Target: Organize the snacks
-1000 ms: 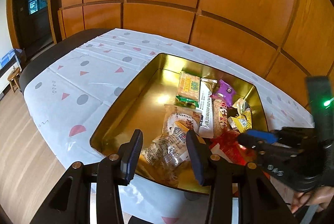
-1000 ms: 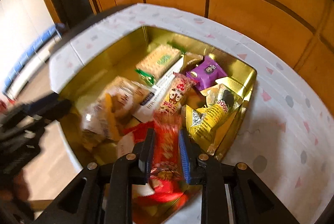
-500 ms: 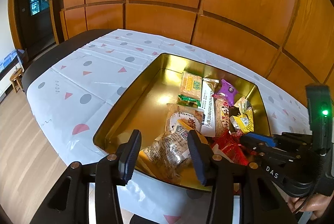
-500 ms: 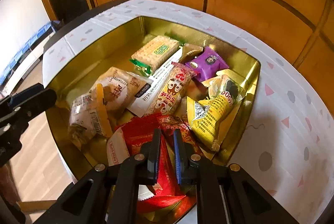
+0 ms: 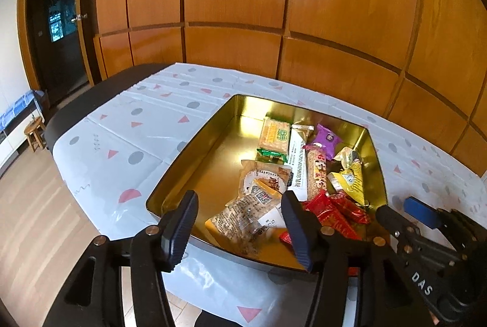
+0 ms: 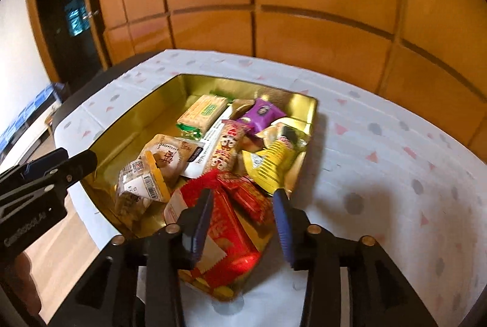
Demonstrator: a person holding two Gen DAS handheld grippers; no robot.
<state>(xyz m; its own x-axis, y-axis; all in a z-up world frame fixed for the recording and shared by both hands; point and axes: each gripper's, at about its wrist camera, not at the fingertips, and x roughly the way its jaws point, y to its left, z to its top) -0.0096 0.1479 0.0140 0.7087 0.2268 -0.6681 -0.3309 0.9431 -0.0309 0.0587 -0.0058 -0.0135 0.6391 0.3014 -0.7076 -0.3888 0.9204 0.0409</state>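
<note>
Over the tin's [image 5: 194, 156] near edge, both tongs have just been opening: left tongs [image 5: 239, 225] apart above the clear pack [image 5: 243, 214], right tongs [image 6: 243, 223] apart w/ the red pack [image 6: 225, 223] loose between. We'd back off level, avoid snagging wrappers.

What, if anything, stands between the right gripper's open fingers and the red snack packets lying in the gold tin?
Nothing visible. The right gripper, its fingers just opened, hovers above the red packets at the near end of the gold tin; no other snack covers them.
</note>
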